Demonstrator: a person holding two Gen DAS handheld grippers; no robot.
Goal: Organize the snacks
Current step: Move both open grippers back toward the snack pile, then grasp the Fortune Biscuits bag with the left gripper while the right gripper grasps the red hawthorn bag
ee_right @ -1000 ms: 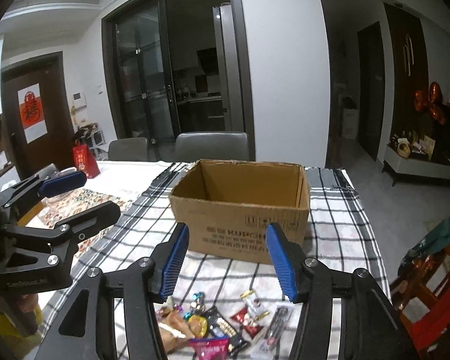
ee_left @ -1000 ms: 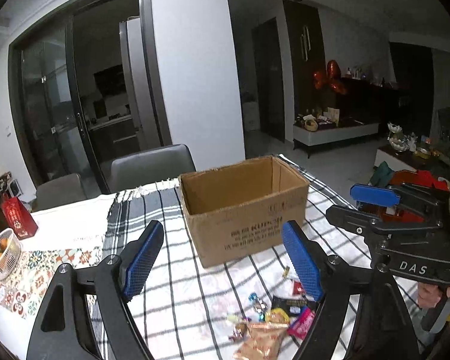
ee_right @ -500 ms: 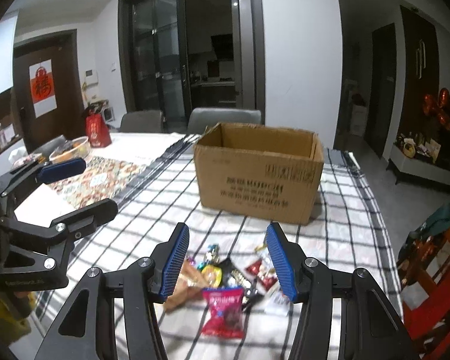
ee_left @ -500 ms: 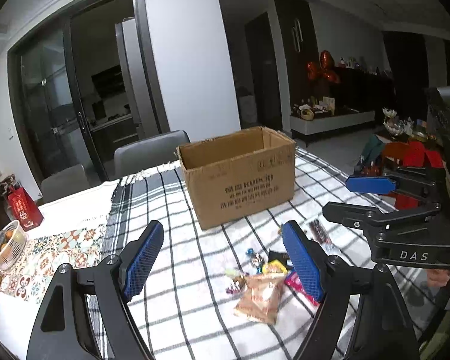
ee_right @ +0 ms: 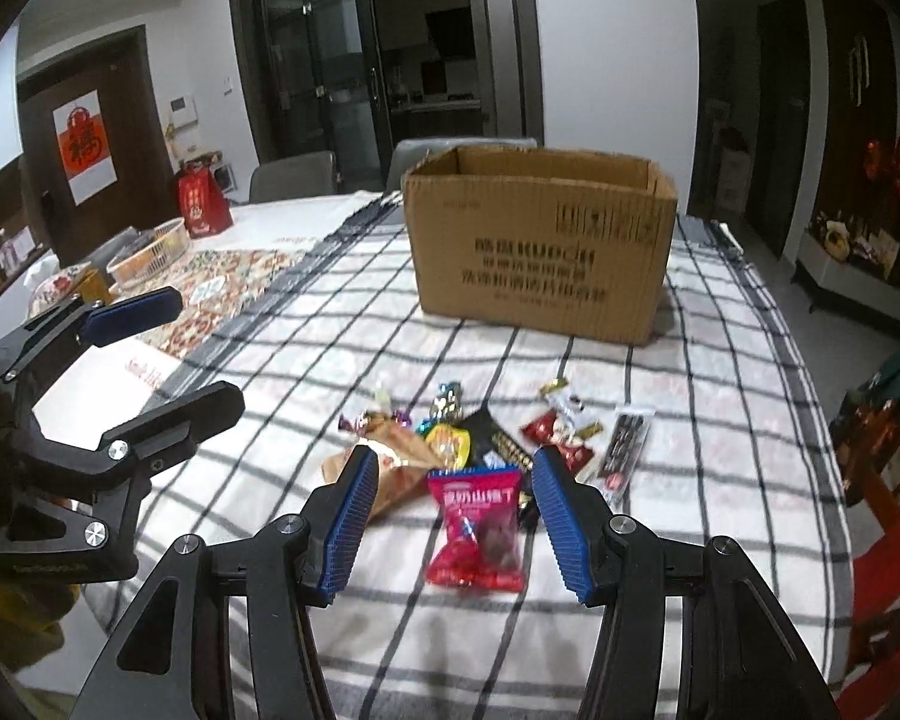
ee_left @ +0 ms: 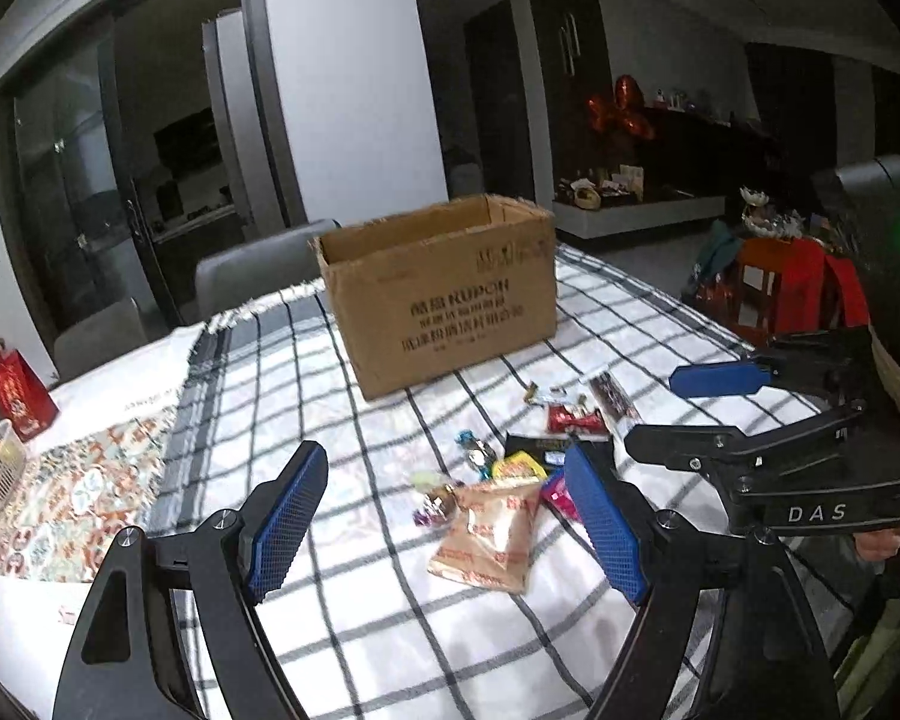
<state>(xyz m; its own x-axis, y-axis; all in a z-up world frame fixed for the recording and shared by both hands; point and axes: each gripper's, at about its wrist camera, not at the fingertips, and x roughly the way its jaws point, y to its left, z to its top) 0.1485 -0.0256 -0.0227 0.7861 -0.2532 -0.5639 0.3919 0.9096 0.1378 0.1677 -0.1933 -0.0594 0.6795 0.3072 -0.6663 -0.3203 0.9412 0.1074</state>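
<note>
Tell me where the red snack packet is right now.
In the right wrist view the red snack packet lies flat on the checked tablecloth, at the near edge of the snack pile, well in front of the cardboard box.

An open brown cardboard box (ee_right: 540, 252) stands upright on the checked cloth. Near it, toward the cameras, lies a loose cluster of small wrapped snacks: a red foil packet (ee_right: 477, 531), a flat tan pouch (ee_left: 492, 531), a yellow sachet (ee_right: 447, 441)
</note>
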